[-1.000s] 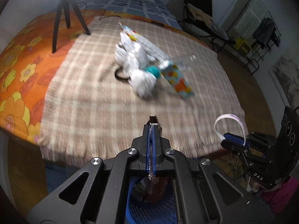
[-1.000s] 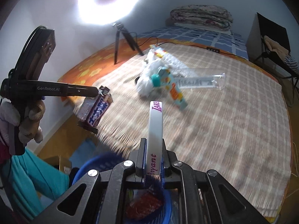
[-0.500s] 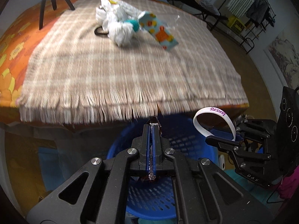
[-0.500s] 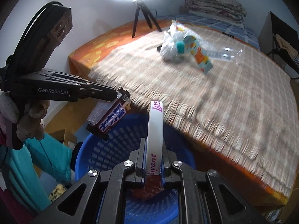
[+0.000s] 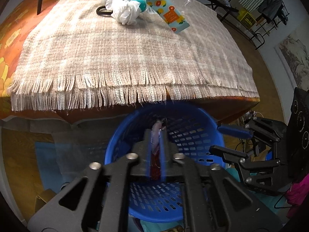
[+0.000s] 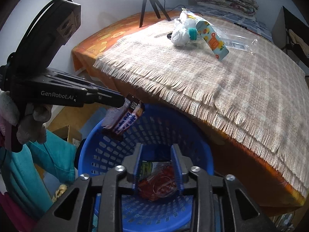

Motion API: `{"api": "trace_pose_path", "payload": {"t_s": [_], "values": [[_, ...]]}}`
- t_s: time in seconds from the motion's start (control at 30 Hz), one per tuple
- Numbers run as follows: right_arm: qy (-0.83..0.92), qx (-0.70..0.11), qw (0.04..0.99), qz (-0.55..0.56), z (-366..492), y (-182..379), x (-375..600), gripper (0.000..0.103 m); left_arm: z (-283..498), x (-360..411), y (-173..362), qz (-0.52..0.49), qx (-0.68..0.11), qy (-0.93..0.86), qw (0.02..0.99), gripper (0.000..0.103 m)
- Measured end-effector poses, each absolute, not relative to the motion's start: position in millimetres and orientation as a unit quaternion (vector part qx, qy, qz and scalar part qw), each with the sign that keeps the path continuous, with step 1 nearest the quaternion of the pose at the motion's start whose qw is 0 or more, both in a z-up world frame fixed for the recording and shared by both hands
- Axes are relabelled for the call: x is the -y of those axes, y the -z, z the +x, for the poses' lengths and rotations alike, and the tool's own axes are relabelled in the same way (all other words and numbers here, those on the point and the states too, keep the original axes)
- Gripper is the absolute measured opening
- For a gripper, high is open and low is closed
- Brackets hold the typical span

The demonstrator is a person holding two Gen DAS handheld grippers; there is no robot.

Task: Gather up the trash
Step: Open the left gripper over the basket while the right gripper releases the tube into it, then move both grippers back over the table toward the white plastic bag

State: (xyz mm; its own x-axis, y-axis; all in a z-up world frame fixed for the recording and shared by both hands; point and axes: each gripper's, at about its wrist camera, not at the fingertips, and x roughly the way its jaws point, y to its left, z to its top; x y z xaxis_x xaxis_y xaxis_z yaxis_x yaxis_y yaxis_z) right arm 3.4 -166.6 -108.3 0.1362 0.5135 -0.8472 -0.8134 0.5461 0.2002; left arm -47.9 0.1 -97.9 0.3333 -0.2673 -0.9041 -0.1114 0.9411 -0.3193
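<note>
Right wrist view first: my right tool (image 6: 156, 166) hangs over the blue basket (image 6: 200, 135) with its jaws opening, and I see nothing between them, only the red wrapper (image 6: 160, 181) lying down on the basket floor beside a green-and-white packet (image 6: 147, 167). Off to the left in the same view my left tool (image 6: 123, 101) comes in level over the basket rim, gripped by a gloved hand (image 6: 29, 123), and a dark candy bar wrapper (image 6: 125, 119) dangles from its tip above the basket's near wall. Its jaws are opening too; in the left wrist view the wrapper (image 5: 157, 133) shows as a pale blurred strip in the narrow gap, and I cannot tell whether the pads are pressing on it. From there the right tool (image 5: 229, 145) stands at the basket's right edge, jaws apart. More trash sits on the bed behind, on the fringed plaid blanket (image 6: 202, 61): a crumpled white plastic bag (image 5: 125, 9), a teal cap (image 5: 143, 3) touching it, a fruit-print carton (image 5: 170, 13) lying slantwise just beside, and a clear plastic bottle (image 6: 237, 40) farther back. A black tripod (image 6: 150, 3) stands on the orange flowered sheet (image 5: 11, 32).
</note>
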Motion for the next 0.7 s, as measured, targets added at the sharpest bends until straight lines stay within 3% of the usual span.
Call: {"api": "trace_pose_path", "payload": {"t_s": [0.07, 0.27, 0.4, 0.53, 0.7], "values": [[-0.446, -0.478, 0.741, -0.153, 6, 108, 168, 0.054, -49, -1, 97, -0.164, -0.572, 0.047, 0.802, 0.037], [-0.432, -0.474, 0.753, -0.15, 12, 106, 172, 0.073, -47, -1, 95, -0.162, -0.57, 0.046, 0.804, 0.038], [-0.425, -0.475, 0.757, -0.147, 16, 105, 173, 0.08, -44, -6, 92, -0.166, -0.567, 0.039, 0.806, 0.038], [-0.422, -0.472, 0.76, -0.147, 18, 102, 171, 0.085, -40, -14, 84, -0.173, -0.557, 0.032, 0.811, 0.055], [-0.416, -0.467, 0.765, -0.154, 23, 98, 166, 0.092, -29, -26, 72, -0.184, -0.543, 0.019, 0.819, 0.062]]}}
